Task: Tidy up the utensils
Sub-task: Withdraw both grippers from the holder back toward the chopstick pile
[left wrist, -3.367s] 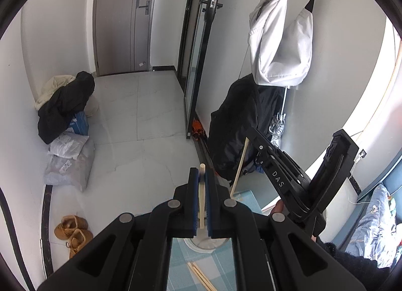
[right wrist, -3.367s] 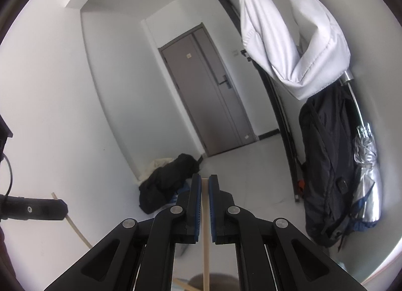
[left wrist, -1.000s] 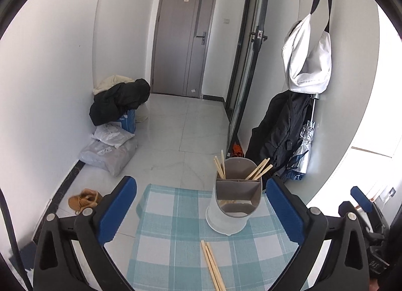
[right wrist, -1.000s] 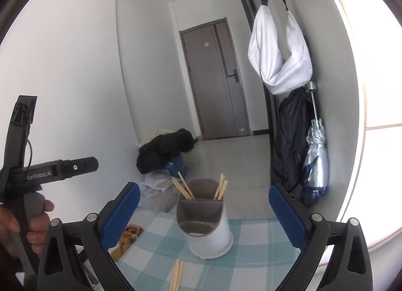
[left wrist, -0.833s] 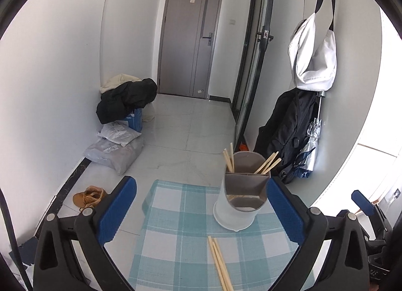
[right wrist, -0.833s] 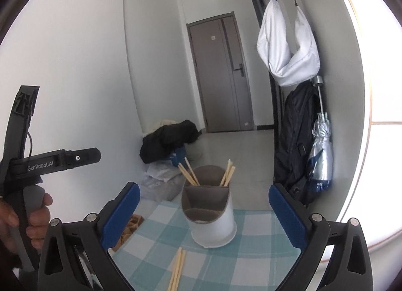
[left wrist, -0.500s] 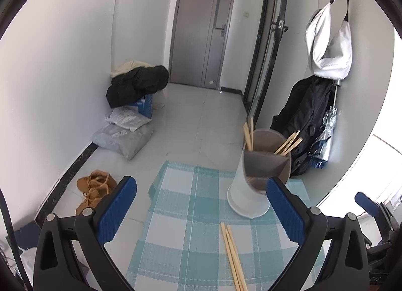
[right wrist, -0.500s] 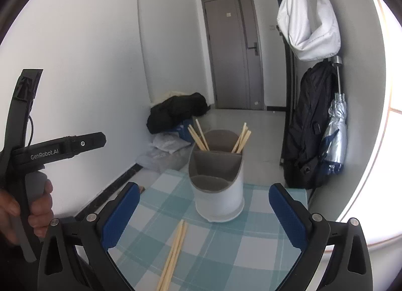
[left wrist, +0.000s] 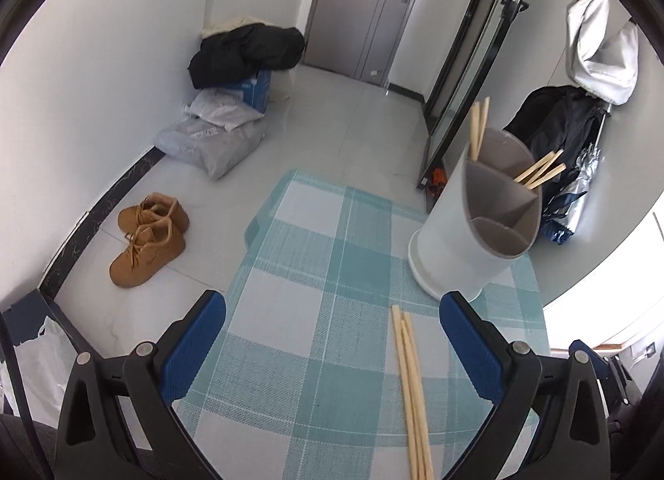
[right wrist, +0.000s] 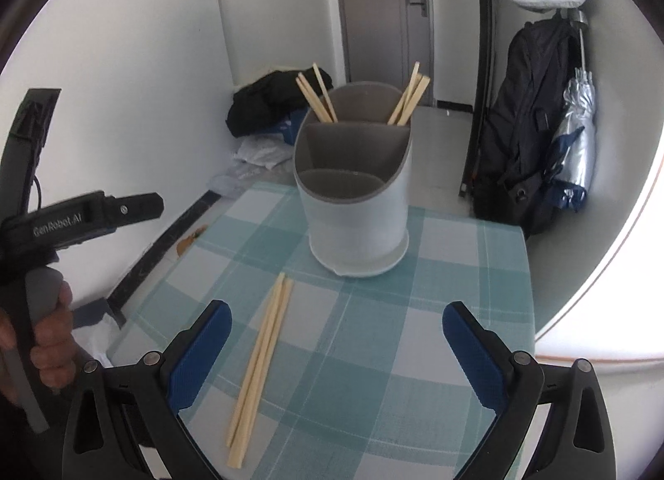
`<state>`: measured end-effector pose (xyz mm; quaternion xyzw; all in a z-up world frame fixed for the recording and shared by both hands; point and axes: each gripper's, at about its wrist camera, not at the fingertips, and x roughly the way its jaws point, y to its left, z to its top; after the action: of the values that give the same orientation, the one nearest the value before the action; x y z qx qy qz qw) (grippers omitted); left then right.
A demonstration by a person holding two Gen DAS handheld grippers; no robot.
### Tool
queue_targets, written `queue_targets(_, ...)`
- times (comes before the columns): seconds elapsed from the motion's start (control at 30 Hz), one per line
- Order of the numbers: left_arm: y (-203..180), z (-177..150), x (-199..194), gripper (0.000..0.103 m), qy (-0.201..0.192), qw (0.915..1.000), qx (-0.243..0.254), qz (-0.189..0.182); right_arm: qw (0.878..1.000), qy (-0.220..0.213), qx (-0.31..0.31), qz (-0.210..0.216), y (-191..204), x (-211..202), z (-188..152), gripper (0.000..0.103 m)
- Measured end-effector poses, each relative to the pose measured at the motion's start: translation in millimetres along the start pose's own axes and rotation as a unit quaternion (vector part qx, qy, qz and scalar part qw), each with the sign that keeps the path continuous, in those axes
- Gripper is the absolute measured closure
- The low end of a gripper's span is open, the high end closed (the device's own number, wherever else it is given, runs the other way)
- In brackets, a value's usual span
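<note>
A white utensil holder (right wrist: 357,206) with grey compartments stands on the teal checked tablecloth (right wrist: 448,314). Chopsticks stick out of its two rear compartments; the front compartment looks empty. A pair of wooden chopsticks (right wrist: 261,351) lies flat on the cloth in front of it. My right gripper (right wrist: 336,339) is open and empty, above the cloth, with the loose pair near its left finger. In the left wrist view the holder (left wrist: 477,227) is at the right and the loose chopsticks (left wrist: 411,388) lie near the right finger. My left gripper (left wrist: 332,335) is open and empty.
The left gripper's body, held in a hand (right wrist: 45,339), shows at the left of the right wrist view. Brown boots (left wrist: 145,239), bags and a black coat (left wrist: 245,52) lie on the floor beyond the table's edge. A black backpack and a folded umbrella (right wrist: 572,140) hang at the right wall.
Both grippers, earlier shut on chopsticks, are now open and empty. Both views have tilted down and drawn nearer to the table, so the holder and the loose pair look larger.
</note>
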<state>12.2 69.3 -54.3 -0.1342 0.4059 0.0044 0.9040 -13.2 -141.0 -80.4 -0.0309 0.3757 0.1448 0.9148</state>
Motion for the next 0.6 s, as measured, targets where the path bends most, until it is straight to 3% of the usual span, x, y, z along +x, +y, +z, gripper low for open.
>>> queue_targets(0.23, 16, 6, 17, 0.002, 0.013, 0.9993, -0.015, 0.032, 0.996, 0.08, -0.032, -0.011, 10, 52, 1, 0.023)
queue_targets(0.33, 33, 10, 26, 0.003, 0.035, 0.9977, -0.05, 0.029, 0.992, 0.113, -0.048, -0.011, 16, 77, 5, 0.024)
queue_targets(0.43, 41, 13, 30, 0.003, 0.043, 0.9963, -0.068, 0.028, 0.985, 0.149, -0.081, -0.019, 27, 104, 5, 0.042)
queue_targets(0.53, 49, 15, 34, 0.002, 0.05, 0.995, -0.08, 0.033, 0.983, 0.164, -0.077, -0.014, 30, 118, 5, 0.043)
queue_targets(0.6, 52, 14, 37, 0.003, 0.056, 0.9941, -0.087, 0.032, 0.983, 0.17, -0.073, 0.001, 33, 125, 4, 0.048)
